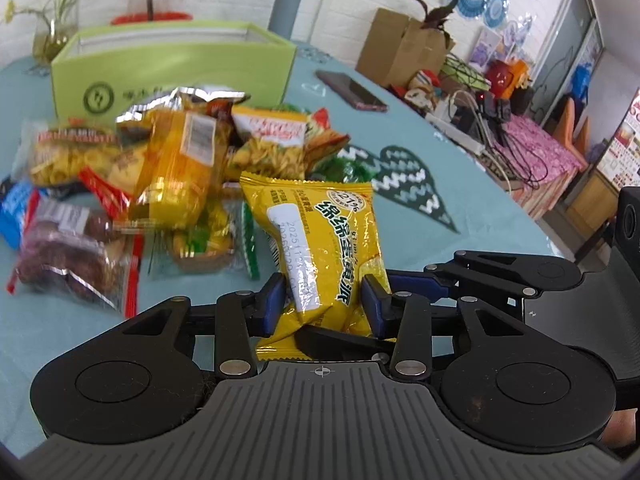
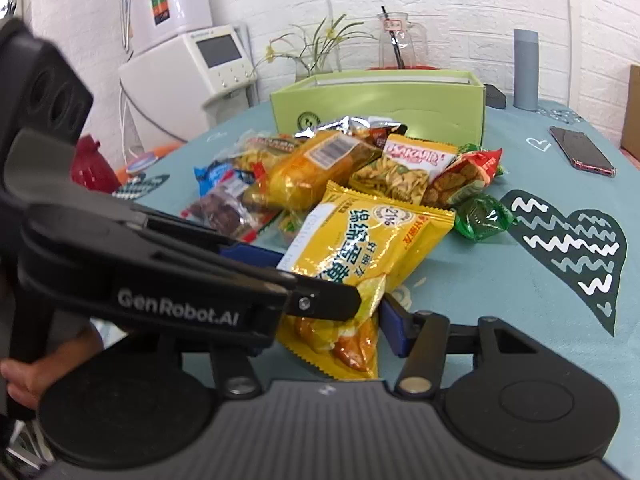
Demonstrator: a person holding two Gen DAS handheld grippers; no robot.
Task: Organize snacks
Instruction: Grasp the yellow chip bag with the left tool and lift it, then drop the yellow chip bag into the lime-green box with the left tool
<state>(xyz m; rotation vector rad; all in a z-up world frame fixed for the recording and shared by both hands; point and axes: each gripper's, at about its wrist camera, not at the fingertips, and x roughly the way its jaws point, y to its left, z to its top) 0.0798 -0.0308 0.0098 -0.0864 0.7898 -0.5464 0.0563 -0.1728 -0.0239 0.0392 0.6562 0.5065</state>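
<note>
A white brick wall backs a table covered in a teal cloth (image 1: 480, 240), printed with a dark heart pattern (image 2: 568, 248). Both grippers meet on 1 yellow snack packet (image 1: 320, 232), which is held up off the cloth between them. The left gripper (image 1: 324, 300) has its 2 blue pads (image 1: 272, 304) pressed against the packet's lower sides, so it is clamped on the wrapper, the packet's top standing up beyond the fingertips. In the right wrist view the right gripper (image 2: 340, 312) is closed on the same packet's lower end; its right-hand blue pad (image 2: 394, 328) lies against the wrapper, while the other pad is hidden behind the left gripper's black linkage, which crosses in front. Just beyond the fingers lies a heap of snack packets (image 1: 160, 168) in yellow, red, green, blue and clear wrappers. Behind the heap stands an open light green box (image 1: 172, 68). To the right of the fingers and well apart from the heap, a phone (image 2: 580, 156) lies flat on the cloth.
</note>
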